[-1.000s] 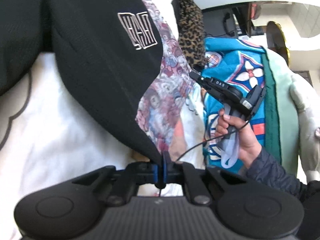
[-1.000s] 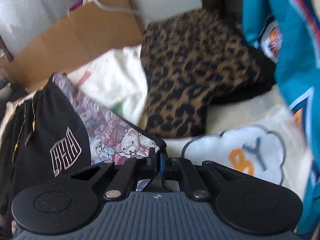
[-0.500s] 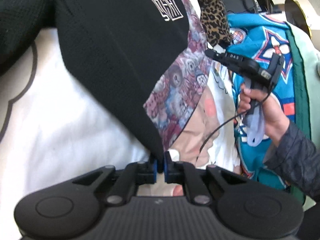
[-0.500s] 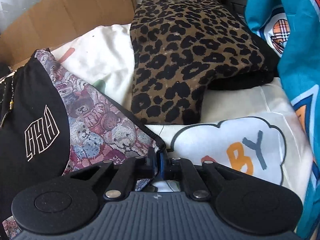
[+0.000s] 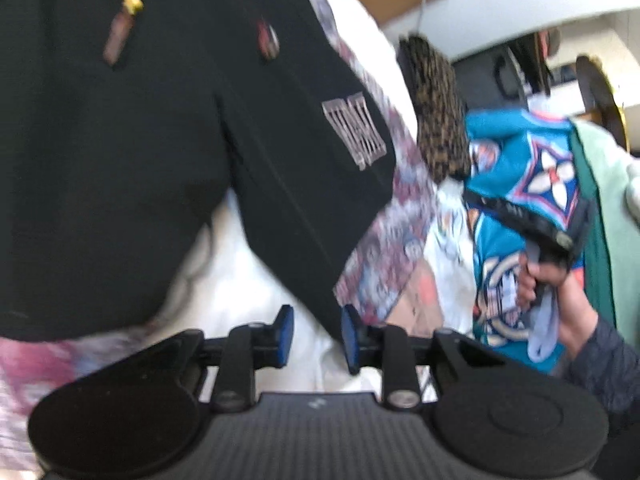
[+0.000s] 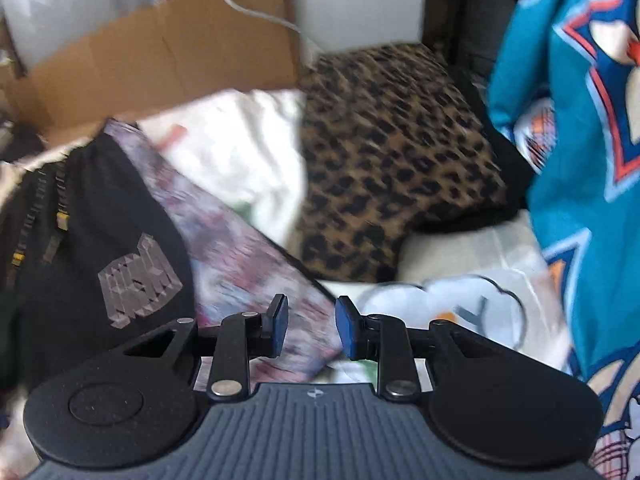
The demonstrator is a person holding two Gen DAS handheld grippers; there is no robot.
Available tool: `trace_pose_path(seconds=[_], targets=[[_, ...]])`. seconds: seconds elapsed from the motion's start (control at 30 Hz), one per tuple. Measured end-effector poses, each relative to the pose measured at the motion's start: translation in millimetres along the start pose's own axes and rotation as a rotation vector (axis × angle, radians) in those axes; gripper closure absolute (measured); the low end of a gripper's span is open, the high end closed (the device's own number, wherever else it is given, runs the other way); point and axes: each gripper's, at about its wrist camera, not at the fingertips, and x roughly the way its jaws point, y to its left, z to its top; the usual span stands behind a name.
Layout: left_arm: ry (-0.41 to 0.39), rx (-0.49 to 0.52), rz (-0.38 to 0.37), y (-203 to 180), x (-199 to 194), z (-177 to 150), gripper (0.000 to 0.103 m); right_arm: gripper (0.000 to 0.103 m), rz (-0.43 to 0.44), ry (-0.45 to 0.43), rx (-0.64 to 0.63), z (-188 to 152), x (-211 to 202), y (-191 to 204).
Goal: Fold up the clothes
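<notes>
Your left claw (image 5: 314,334) stood released, black shorts' (image 5: 160,128) hem corner lying between its pads. Your right claw (image 6: 308,326) gaped too, empty, above the patterned fabric (image 6: 240,252) beside the leopard-print garment (image 6: 392,160).

Lying around the one leopard-print garment (image 6: 384,168) are one black garment (image 6: 100,248) with a patterned lining and one white printed sheet (image 6: 452,312). One teal printed fabric (image 6: 580,128) is hanging just right of it, one cardboard box (image 6: 160,60) is sitting behind it, and two grippers are showing.
</notes>
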Motion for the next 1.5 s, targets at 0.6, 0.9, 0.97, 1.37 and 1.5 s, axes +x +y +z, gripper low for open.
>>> trace_pose_path(seconds=[0.6,0.9,0.97,1.37,1.5], targets=[[-0.365,-0.164,0.428,73.8,-161.2,-0.9,0.084,0.07,0.405,0.05,-0.273,9.2,-5.9,133.1],[-0.397,-0.249,0.7,112.5,-192.1,-35.6,0.091,0.07,0.515,0.124,-0.339,-10.9,-1.7,185.4],[-0.391,-0.264,0.745,118.6,-191.6,-42.7,0.091,0.07,0.52,0.137,-0.324,-13.5,-1.0,189.1],[-0.372,-0.213,0.772,110.3,-161.0,-60.2,0.092,0.07,0.521,0.15,-0.246,-27.5,-6.7,193.6],[-0.401,-0.18,0.773,100.2,-163.3,-59.6,0.091,0.07,0.504,0.15,-0.207,-28.6,-4.9,184.8]])
